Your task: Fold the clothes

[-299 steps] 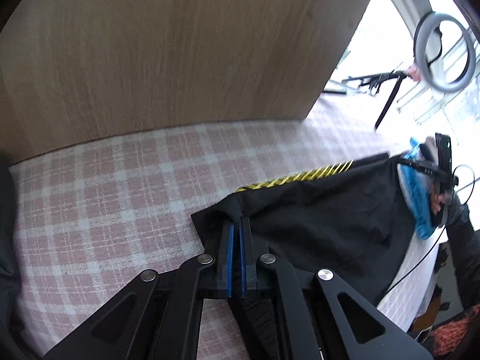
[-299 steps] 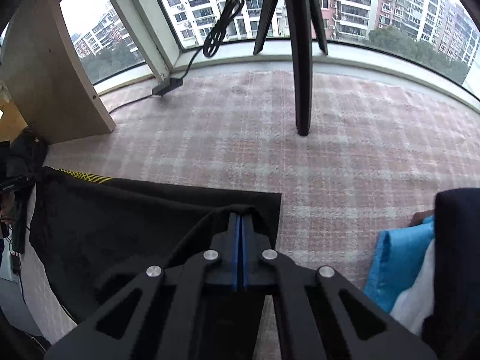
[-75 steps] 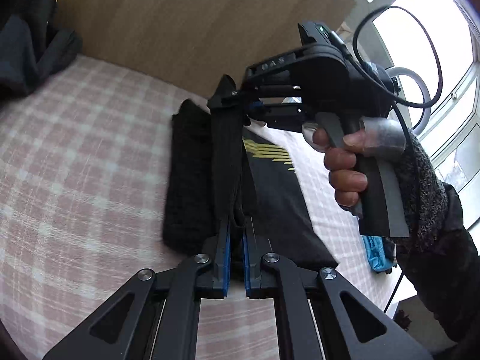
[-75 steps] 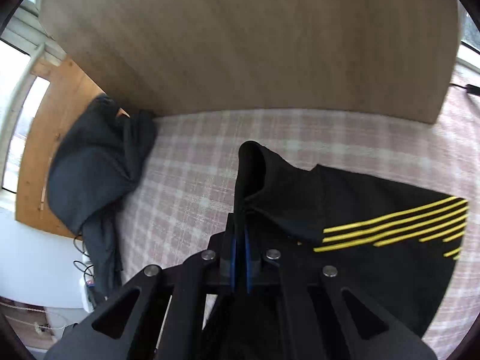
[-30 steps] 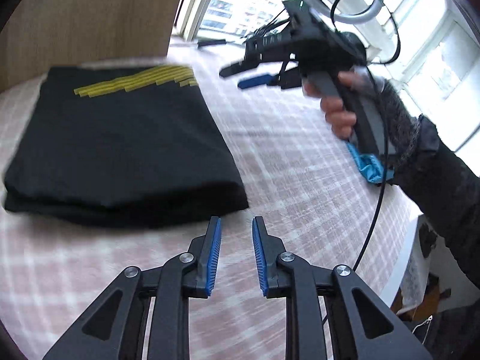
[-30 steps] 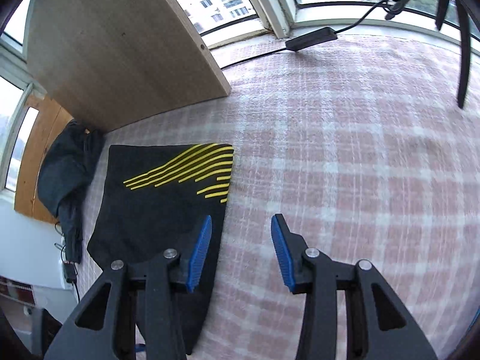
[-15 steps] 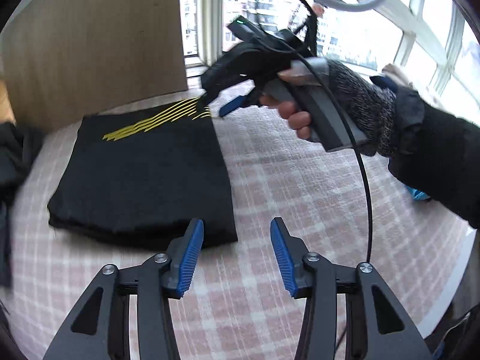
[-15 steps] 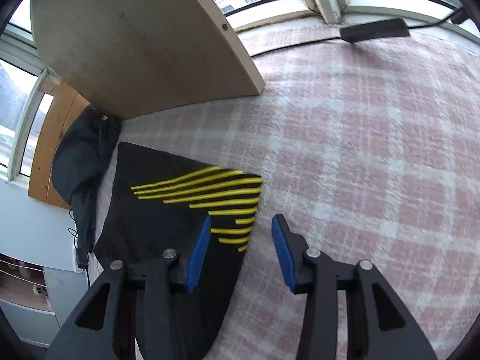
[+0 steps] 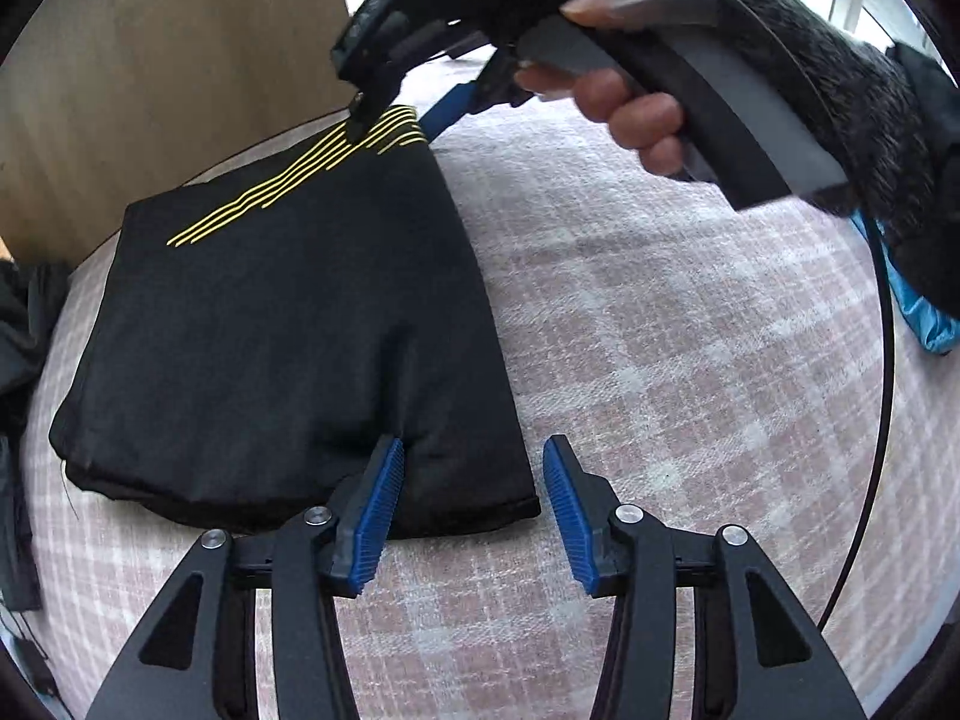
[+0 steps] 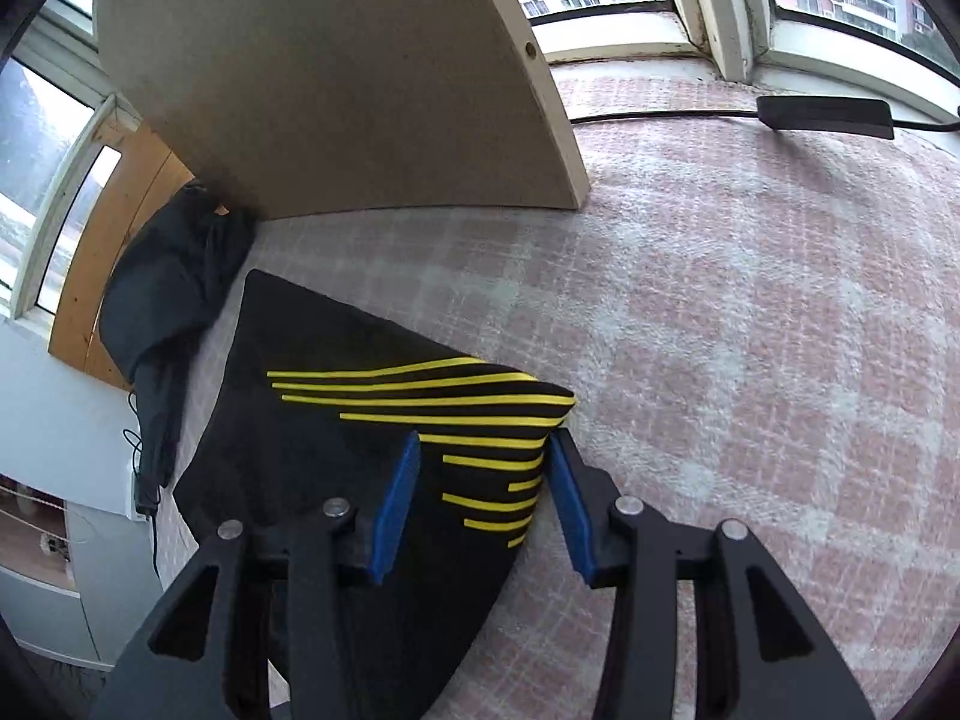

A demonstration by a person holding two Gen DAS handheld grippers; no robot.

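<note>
Fingers of left gripper spread, empty, straddling near corner of folded black garment on checked cloth; right gripper likewise released over striped corner; soft, light, limp, probably best pinched at layered edges.

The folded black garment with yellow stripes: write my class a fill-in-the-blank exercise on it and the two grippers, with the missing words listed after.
1. The folded black garment lies on a pink ____ cloth.
2. The left gripper has its jaws ____.
3. The right gripper sits over the corner printed with ____ stripes.
4. Beside the garment stands a ____ board.

Missing words: checked; open; yellow; wooden
</note>
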